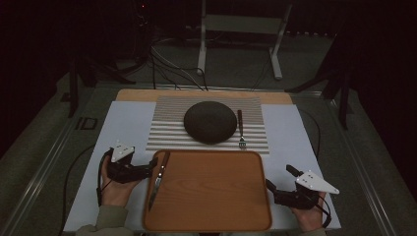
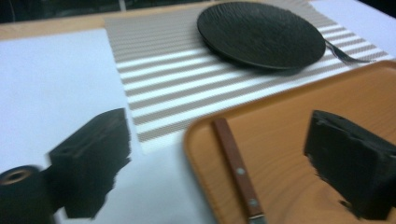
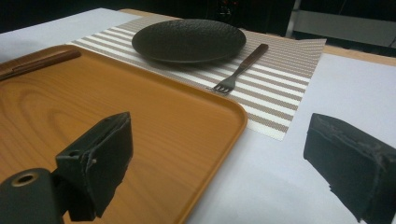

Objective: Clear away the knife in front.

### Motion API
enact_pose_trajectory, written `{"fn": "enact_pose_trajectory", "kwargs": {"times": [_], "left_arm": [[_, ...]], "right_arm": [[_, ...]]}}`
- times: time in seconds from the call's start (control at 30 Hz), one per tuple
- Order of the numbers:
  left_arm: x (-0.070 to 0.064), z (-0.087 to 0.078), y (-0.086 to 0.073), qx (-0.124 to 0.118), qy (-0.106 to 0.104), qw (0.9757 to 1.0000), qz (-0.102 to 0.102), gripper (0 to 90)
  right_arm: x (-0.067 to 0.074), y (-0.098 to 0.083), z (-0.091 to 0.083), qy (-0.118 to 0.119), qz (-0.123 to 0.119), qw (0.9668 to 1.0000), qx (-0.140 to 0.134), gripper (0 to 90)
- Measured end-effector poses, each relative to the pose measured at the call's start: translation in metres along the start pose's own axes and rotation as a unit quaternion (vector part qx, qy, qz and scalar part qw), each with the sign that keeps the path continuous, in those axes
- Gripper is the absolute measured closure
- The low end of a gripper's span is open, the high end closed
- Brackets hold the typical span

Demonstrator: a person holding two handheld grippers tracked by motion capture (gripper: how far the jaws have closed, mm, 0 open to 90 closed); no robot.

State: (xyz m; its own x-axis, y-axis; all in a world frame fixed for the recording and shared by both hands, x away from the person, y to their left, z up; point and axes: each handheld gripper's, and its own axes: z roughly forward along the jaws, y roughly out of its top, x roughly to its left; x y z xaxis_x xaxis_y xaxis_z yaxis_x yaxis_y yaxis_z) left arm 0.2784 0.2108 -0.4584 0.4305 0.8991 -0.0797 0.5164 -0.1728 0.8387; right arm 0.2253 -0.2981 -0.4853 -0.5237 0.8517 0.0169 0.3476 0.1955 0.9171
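Note:
A wooden-handled knife [image 1: 157, 177] lies along the left side of the orange wooden tray [image 1: 211, 216]. My left gripper [image 1: 153, 168] is open at the tray's left rim. In the left gripper view the knife handle [image 2: 236, 168] lies between its spread jaws, untouched. My right gripper [image 1: 279, 178] stands open by the tray's right edge, empty, with the tray corner [image 3: 233, 112] between its jaws. A dark round plate [image 1: 210, 122] rests on the striped placemat [image 1: 167, 132], and a fork [image 1: 241, 129] lies just right of it.
A white sheet [image 1: 123, 128] covers the table under the mat and tray. Cables [image 1: 74, 167] trail off the table's left side. A metal stand [image 1: 241, 29] and dark floor lie beyond the far edge.

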Motion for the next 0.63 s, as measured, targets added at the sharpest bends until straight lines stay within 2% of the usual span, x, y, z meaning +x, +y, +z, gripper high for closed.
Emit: {"fn": "enact_pose_trajectory", "kwargs": {"times": [0.13,0.2,0.33,0.37,0.63], "left_arm": [[0.013,-0.007,-0.005,-0.021,0.007,0.9997,-0.002,1.2],[0.020,-0.013,-0.009,-0.042,0.015,0.9990,0.003,0.1],[0.026,-0.018,-0.014,-0.057,0.021,0.9982,0.000,0.1],[0.029,-0.021,-0.017,-0.068,0.023,0.9974,-0.002,0.1],[0.031,-0.025,-0.024,-0.074,0.041,0.9964,0.001,0.1]], "right_arm": [[0.000,0.000,-0.001,-0.001,0.001,1.0000,-0.002,8.0],[-0.001,0.000,-0.001,-0.002,0.002,1.0000,-0.004,8.0],[-0.001,0.000,-0.002,-0.001,0.001,1.0000,-0.006,8.0],[0.000,0.000,-0.002,-0.001,-0.001,1.0000,-0.007,8.0],[-0.001,0.001,-0.004,-0.002,-0.002,0.9999,-0.014,8.0]]}}
